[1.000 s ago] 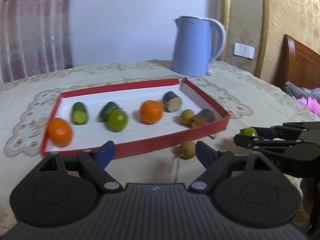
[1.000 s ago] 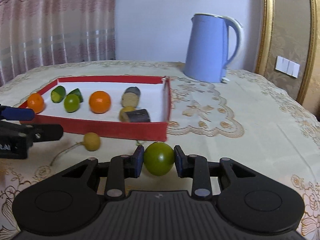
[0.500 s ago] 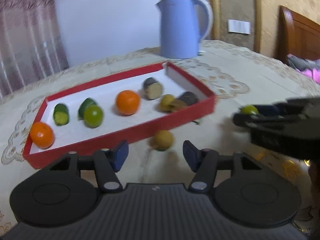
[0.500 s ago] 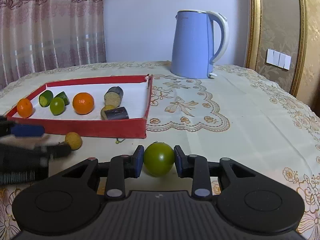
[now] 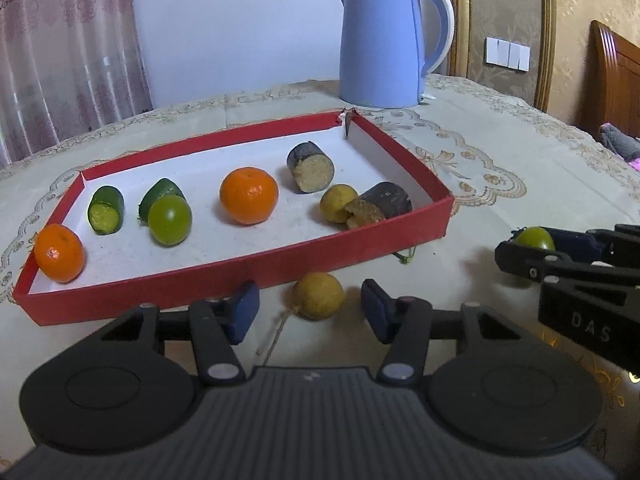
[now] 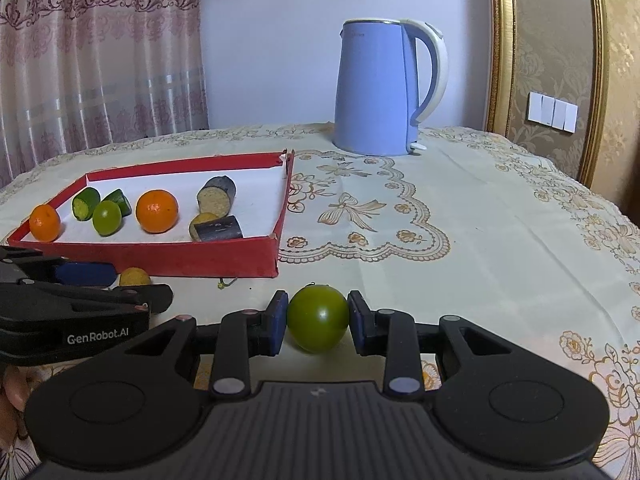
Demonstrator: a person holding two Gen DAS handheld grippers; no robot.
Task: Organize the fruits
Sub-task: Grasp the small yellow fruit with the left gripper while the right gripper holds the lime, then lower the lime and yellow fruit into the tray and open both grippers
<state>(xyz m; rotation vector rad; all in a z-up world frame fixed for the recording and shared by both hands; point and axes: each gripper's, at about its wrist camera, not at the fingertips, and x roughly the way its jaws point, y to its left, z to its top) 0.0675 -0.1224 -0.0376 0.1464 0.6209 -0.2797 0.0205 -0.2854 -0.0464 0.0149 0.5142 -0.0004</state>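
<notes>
Two grippers at work: my right gripper (image 6: pixel 317 322) clamps green fruit (image 6: pixel 318 318); left gripper (image 5: pixel 310 306), fingers wide apart, brackets yellow fruit (image 5: pixel 318 295) near red tray (image 5: pixel 248 272).

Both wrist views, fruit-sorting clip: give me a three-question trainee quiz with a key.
1. True or false: the right tool grips a green fruit.
2. The yellow fruit between the left tool fingers lies: A) inside the red tray, B) on the tablecloth before it.
3. How many orange fruits are in the tray?

Key: 1 true; 2 B; 3 two.
</notes>
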